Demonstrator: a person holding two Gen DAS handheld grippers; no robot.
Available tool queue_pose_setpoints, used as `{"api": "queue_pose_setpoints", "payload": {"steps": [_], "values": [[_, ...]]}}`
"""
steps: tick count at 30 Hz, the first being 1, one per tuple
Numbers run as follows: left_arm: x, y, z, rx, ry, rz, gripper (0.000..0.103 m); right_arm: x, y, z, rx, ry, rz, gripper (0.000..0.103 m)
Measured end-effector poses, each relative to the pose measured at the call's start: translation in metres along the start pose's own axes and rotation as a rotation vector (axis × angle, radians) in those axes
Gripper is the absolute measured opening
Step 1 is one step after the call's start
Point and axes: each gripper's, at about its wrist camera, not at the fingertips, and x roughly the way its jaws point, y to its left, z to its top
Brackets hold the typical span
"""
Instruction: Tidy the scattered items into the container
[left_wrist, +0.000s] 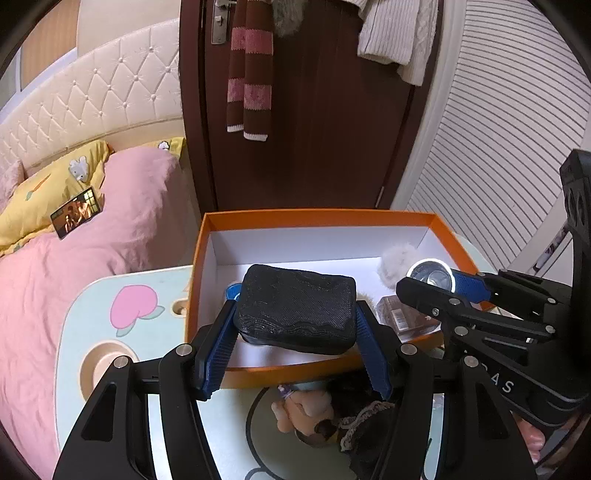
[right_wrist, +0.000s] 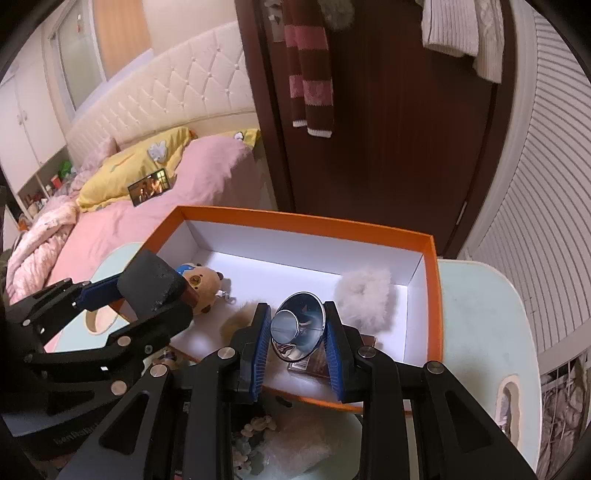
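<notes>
An orange box (left_wrist: 314, 214) with a white inside stands on the pale table; it also shows in the right wrist view (right_wrist: 436, 295). My left gripper (left_wrist: 295, 325) is shut on a black pouch (left_wrist: 295, 306) held over the box's near left part; the pouch also shows in the right wrist view (right_wrist: 155, 280). My right gripper (right_wrist: 297, 325) is shut on a shiny metal cup (right_wrist: 299, 325) held over the box's near right part; the cup also shows in the left wrist view (left_wrist: 430, 273). Inside lie a bear plush (right_wrist: 203, 284), a white fluffy ball (right_wrist: 365, 295) and a small packet (left_wrist: 402, 314).
A doll (left_wrist: 314, 417) with dark hair lies on the table (left_wrist: 85, 306) in front of the box. A bed with a pink cover (left_wrist: 74, 258) is at the left. A brown door (left_wrist: 332, 129) with a hanging scarf stands behind the box.
</notes>
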Motion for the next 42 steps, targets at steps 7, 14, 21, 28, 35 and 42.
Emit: {"api": "queue_pose_setpoints", "payload": {"steps": [7, 14, 21, 28, 35, 42], "values": [[0.003, 0.006, 0.0, -0.03, -0.006, 0.015, 0.068, 0.0, -0.01, 0.001, 0.046, -0.021, -0.012, 0.059], [-0.01, 0.009, 0.001, -0.009, -0.034, 0.03, 0.08, -0.009, -0.019, 0.004, 0.078, -0.048, -0.011, 0.072], [-0.031, 0.007, -0.004, -0.011, -0.059, 0.017, 0.08, -0.027, -0.012, -0.001, 0.063, -0.073, -0.008, 0.072], [-0.061, 0.007, -0.028, -0.021, -0.06, 0.021, 0.081, -0.059, -0.005, -0.019, 0.05, -0.102, 0.002, 0.072], [-0.069, 0.02, -0.081, -0.139, 0.005, 0.059, 0.081, -0.069, 0.008, -0.068, -0.001, -0.058, -0.038, 0.081], [-0.059, 0.02, -0.127, -0.162, 0.09, 0.09, 0.081, -0.061, -0.001, -0.104, 0.063, 0.022, -0.063, 0.081]]}}
